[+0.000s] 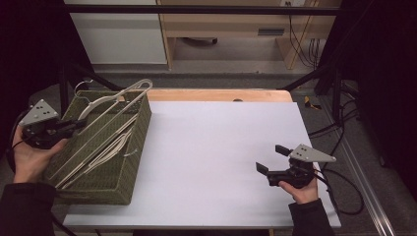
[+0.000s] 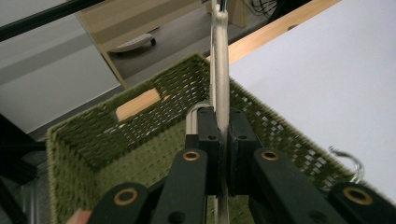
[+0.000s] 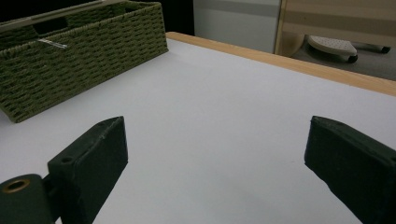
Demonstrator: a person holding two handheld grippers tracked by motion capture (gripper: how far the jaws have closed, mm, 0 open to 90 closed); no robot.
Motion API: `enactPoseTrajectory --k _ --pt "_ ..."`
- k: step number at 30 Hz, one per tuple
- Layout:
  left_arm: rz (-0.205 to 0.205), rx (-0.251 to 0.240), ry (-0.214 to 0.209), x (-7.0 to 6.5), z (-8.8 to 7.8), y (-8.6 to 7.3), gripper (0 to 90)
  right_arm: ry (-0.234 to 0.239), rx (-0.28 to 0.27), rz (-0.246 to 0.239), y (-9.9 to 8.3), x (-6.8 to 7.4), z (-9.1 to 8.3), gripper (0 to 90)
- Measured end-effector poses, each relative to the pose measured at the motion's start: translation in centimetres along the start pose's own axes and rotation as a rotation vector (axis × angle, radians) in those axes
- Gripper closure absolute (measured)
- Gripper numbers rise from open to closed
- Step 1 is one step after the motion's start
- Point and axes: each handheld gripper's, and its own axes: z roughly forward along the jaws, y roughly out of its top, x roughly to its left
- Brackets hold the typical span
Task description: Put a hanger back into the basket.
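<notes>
A green woven basket (image 1: pixel 129 169) stands on the table's left side and holds several pale clothes hangers (image 1: pixel 105 147). My left gripper (image 1: pixel 76 125) reaches over the basket's left rim and is shut on one cream hanger (image 1: pixel 129 93), whose far end rises above the basket's far corner. In the left gripper view the jaws pinch this hanger's flat bar (image 2: pixel 219 70), with the basket (image 2: pixel 140 154) below. My right gripper (image 1: pixel 269 158) rests low over the white table surface at the right, open with nothing between its fingers (image 3: pixel 88 163).
A white sheet (image 1: pixel 221 157) covers the table, with a wooden edge (image 1: pixel 221 95) at the back. A metal hanger hook (image 2: pixel 348 161) pokes over the basket's rim. Cables (image 1: pixel 344 123) lie on the floor at the right. Cabinets (image 1: pixel 118 34) stand beyond the table.
</notes>
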Motion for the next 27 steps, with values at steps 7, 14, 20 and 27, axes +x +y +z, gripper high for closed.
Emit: enactPoseTrajectory --k 7,14,20,27 --pt "0.012 0.059 0.036 0.9 0.4 -1.8 86.5 0.004 0.0 -0.004 0.0 0.0 -0.1 6.6" --pt "0.071 0.148 0.07 0.5 1.7 -4.1 86.5 0.005 0.006 0.0 0.0 0.1 0.1 6.5" --pt "0.097 0.195 0.07 0.0 3.2 -6.5 86.5 0.006 0.007 0.0 -0.1 0.1 0.1 6.4" --pt "0.056 0.206 0.03 -0.4 3.8 -8.2 85.1 0.007 0.007 -0.003 -0.1 0.1 0.2 6.4"
